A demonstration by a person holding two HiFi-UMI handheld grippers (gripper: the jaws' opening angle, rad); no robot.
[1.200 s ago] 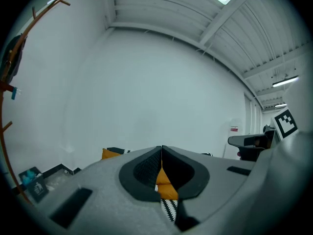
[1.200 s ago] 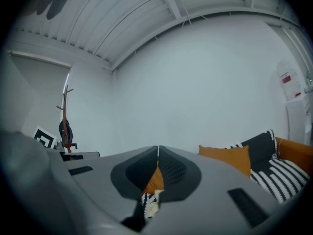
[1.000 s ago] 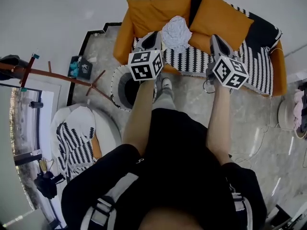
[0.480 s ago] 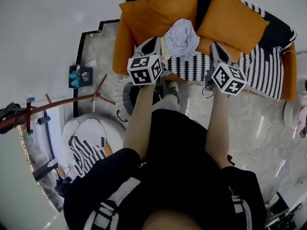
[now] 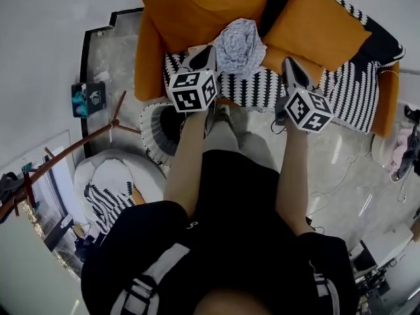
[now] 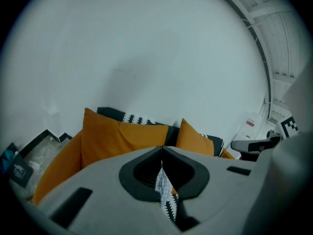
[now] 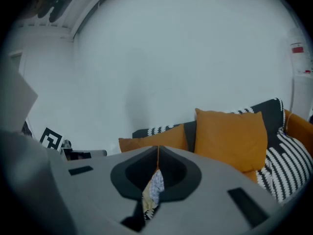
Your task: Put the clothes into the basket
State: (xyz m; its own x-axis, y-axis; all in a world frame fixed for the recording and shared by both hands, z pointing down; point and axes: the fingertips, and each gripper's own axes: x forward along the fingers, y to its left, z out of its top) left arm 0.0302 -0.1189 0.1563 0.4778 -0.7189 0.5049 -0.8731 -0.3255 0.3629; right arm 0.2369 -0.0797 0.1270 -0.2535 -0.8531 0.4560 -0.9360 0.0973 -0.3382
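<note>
A crumpled pale patterned garment (image 5: 239, 43) lies on the orange sofa (image 5: 147, 64), between two orange cushions and on a black-and-white throw (image 5: 341, 90). My left gripper (image 5: 210, 50) is shut and empty, its tip just left of the garment. My right gripper (image 5: 287, 62) is also shut and empty, a little to the garment's right. In the left gripper view the closed left gripper (image 6: 162, 148) shows the garment (image 6: 164, 182) beyond the slit. The right gripper (image 7: 157, 148) is likewise closed, with the garment (image 7: 155, 187) beyond. A round black-and-white woven basket (image 5: 157, 128) stands on the floor by the sofa's front left.
A wooden coat stand (image 5: 79, 146) leans across the left. A white round seat with a patterned cloth (image 5: 108, 189) sits at lower left. A small box (image 5: 88, 98) lies by the wall. Cables (image 5: 328, 192) trail on the floor at right, near a pile of clothes (image 5: 408, 151).
Both grippers have moved forward and down towards the sofa, staying shut. The garment now lies right between their tips, and the sofa fills more of the view.
</note>
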